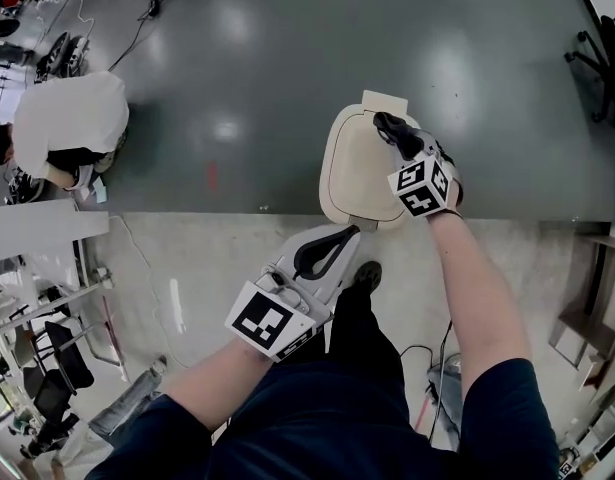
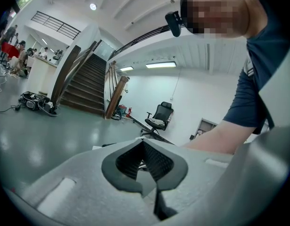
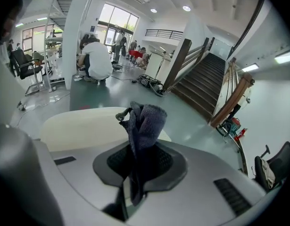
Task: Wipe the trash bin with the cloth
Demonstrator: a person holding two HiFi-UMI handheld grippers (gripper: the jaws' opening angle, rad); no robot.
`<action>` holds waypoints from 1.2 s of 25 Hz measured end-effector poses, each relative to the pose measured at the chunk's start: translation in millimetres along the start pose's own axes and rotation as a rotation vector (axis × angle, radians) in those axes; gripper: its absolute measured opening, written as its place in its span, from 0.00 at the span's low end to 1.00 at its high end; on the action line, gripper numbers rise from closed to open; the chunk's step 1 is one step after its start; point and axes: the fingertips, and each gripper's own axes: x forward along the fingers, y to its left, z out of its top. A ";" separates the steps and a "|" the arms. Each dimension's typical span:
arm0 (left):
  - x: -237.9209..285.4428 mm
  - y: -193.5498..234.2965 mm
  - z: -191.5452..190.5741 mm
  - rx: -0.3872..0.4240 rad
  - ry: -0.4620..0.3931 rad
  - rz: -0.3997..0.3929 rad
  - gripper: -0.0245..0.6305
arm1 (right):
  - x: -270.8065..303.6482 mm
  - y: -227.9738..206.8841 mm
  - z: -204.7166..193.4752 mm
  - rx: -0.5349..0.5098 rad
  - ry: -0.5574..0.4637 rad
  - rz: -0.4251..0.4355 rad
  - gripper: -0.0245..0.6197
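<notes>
The trash bin [image 1: 355,173] has a cream lid and stands on the floor just ahead of my feet. My right gripper [image 1: 392,128] hovers over the lid's far right part, shut on a dark blue cloth [image 1: 384,121]. In the right gripper view the cloth [image 3: 145,119] sticks up bunched from between the jaws, with the bin lid [image 3: 81,126] right behind it. My left gripper [image 1: 348,234] hangs near the bin's front edge, shut and holding nothing. The left gripper view shows its jaw tips [image 2: 144,144] meeting, pointed out across the room.
A person in a white shirt [image 1: 69,116] crouches on the dark floor at far left. Metal racks and a chair [image 1: 47,358] crowd the lower left. My shoe [image 1: 367,274] rests near the bin's base. Stairs [image 2: 83,86] and an office chair [image 2: 159,117] stand farther off.
</notes>
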 end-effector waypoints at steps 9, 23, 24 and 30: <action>-44.8 15.2 -4.9 -0.026 -0.026 0.056 0.04 | 26.0 79.8 66.5 -0.128 -0.038 0.097 0.14; -55.1 1.9 -19.6 -0.043 -0.019 0.035 0.04 | 6.0 92.5 38.2 -0.200 -0.016 0.098 0.14; -51.9 -1.9 -20.3 -0.037 -0.017 0.025 0.04 | 2.9 85.4 30.2 -0.188 -0.008 0.087 0.14; -35.1 -23.3 -26.1 -0.017 0.008 -0.033 0.04 | -20.6 50.7 -18.3 -0.082 0.038 0.030 0.14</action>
